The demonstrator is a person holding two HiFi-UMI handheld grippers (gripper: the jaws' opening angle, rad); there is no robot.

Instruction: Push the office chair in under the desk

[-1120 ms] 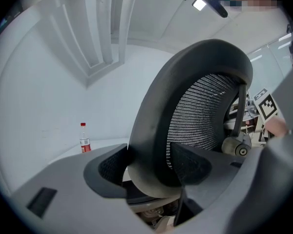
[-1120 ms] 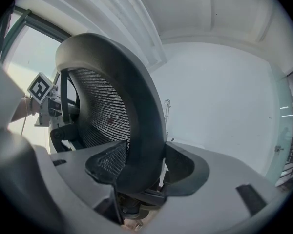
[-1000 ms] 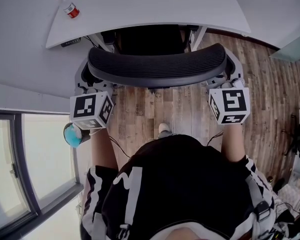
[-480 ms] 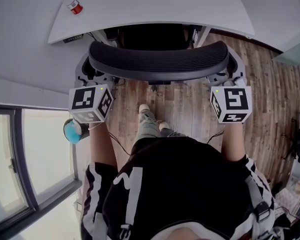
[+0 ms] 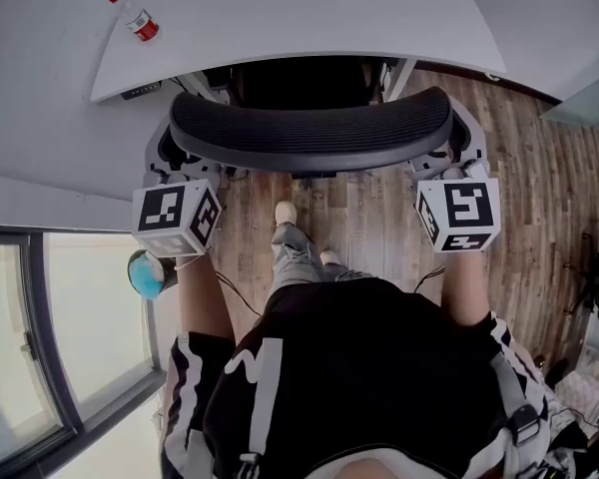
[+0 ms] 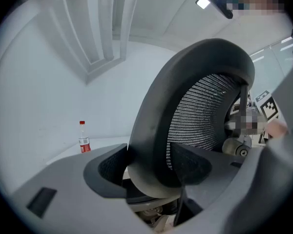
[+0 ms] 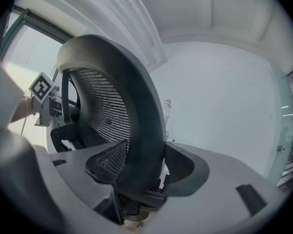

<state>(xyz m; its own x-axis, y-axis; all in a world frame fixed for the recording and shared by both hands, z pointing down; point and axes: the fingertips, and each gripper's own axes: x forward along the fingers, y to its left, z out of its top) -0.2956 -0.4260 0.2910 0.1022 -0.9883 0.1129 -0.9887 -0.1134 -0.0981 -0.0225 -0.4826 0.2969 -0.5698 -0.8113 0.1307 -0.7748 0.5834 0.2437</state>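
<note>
Either side of backrest (image 5: 309,133): left tongs (image 5: 172,164), right tongs (image 5: 457,160) level, clamping it.

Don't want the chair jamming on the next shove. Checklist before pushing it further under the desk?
1. Hold of left gripper on the backrest rim: ok, jaws closed on its edge.
2. Hold of right gripper on the opposite rim: ok, jaws closed on it.
3. Line-up with the desk: ok, seat sits under the desk edge.
4. Red-capped bottle away from the chair: ok, upright at the desk's left end.
5. Person's shoe clear of the chair base: cannot tell, the base is hidden beneath the backrest.
</note>
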